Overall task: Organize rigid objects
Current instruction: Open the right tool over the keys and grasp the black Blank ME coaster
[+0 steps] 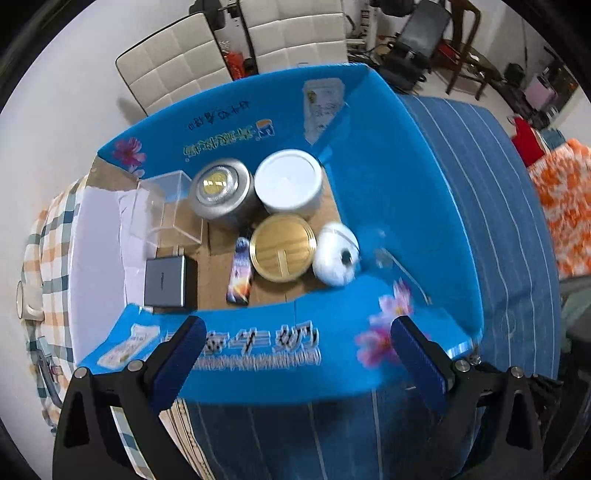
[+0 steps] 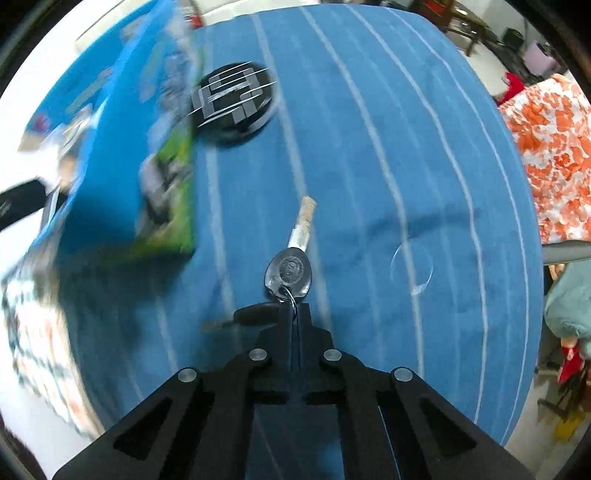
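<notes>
A blue cardboard box [image 1: 399,177] stands open in the left wrist view. Inside it lie a silver tin [image 1: 221,190], a white tin [image 1: 288,181], a gold lid [image 1: 282,253], a white ball [image 1: 334,254], a grey charger [image 1: 166,282], a clear plastic case [image 1: 166,210] and a printed stick [image 1: 240,275]. My left gripper [image 1: 297,345] hangs open just before the box's near flap. My right gripper [image 2: 294,312] is shut on the ring of a key bunch [image 2: 290,271], whose black fob and key blade point away over the blue cloth. The box's outer side [image 2: 110,147] is blurred at left.
A black round disc with grey bars [image 2: 234,99] lies on the blue striped cloth [image 2: 406,166] beside the box. A checked cloth [image 1: 51,236] lies left of the box. White chairs [image 1: 295,33] stand behind it, and an orange patterned fabric [image 2: 554,147] is at the right.
</notes>
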Tool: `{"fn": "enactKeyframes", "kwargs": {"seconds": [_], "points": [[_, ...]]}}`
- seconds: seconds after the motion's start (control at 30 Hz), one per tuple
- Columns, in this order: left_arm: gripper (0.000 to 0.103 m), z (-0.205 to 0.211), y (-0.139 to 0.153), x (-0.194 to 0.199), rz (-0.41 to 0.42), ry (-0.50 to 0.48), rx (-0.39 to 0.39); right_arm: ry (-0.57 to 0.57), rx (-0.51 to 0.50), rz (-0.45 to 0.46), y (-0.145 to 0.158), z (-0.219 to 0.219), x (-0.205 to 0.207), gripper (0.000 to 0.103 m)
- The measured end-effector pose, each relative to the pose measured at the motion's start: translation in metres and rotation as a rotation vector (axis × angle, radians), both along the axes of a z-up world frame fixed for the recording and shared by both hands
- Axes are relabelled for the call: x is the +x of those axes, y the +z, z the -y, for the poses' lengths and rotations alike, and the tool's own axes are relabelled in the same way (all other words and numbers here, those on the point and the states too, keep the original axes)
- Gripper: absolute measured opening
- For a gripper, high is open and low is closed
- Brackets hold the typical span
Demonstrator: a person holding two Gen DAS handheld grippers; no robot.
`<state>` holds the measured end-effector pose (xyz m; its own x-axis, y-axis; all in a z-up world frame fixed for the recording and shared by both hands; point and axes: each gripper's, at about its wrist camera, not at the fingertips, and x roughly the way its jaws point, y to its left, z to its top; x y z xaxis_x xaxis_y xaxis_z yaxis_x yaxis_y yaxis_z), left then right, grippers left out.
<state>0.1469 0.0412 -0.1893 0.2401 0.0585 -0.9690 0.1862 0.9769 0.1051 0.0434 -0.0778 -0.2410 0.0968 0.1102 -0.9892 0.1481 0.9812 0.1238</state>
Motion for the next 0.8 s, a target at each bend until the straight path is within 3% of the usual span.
{"fn": "enactKeyframes", "kwargs": {"seconds": [0.13,0.23,0.33,0.4,0.47,0.5,0.53,0.63,0.8], "points": [[0.103,0.0,0.007,-0.019,0.018,-0.004,-0.005,0.103,0.061,-0.001,0.01,-0.028,-0.024,0.003],[0.103,0.0,0.01,-0.027,0.021,-0.003,0.004,0.153,0.093,-0.033,-0.003,-0.041,-0.033,0.003],[0.103,0.0,0.011,-0.033,0.019,0.001,0.012,0.125,0.154,-0.088,-0.025,-0.024,-0.034,0.006],[0.103,-0.003,0.014,-0.038,0.018,0.037,-0.003,0.083,0.158,-0.063,-0.018,-0.003,-0.036,0.018],[0.103,-0.007,0.021,-0.044,0.056,0.095,-0.02,0.056,0.132,-0.011,-0.004,0.013,-0.029,0.049],[0.103,-0.008,0.024,-0.046,0.082,0.139,-0.03,0.049,0.125,0.022,0.001,0.018,-0.021,0.057],[0.103,-0.007,0.025,-0.047,0.092,0.169,-0.034,0.052,0.111,0.06,0.01,0.027,-0.011,0.074],[0.103,-0.003,0.022,-0.037,0.107,0.265,-0.024,0.091,0.069,0.111,0.029,0.05,0.028,0.077],[0.103,0.004,0.016,-0.005,0.129,0.372,-0.023,0.257,0.004,0.159,0.029,0.04,0.1,0.077]]}}
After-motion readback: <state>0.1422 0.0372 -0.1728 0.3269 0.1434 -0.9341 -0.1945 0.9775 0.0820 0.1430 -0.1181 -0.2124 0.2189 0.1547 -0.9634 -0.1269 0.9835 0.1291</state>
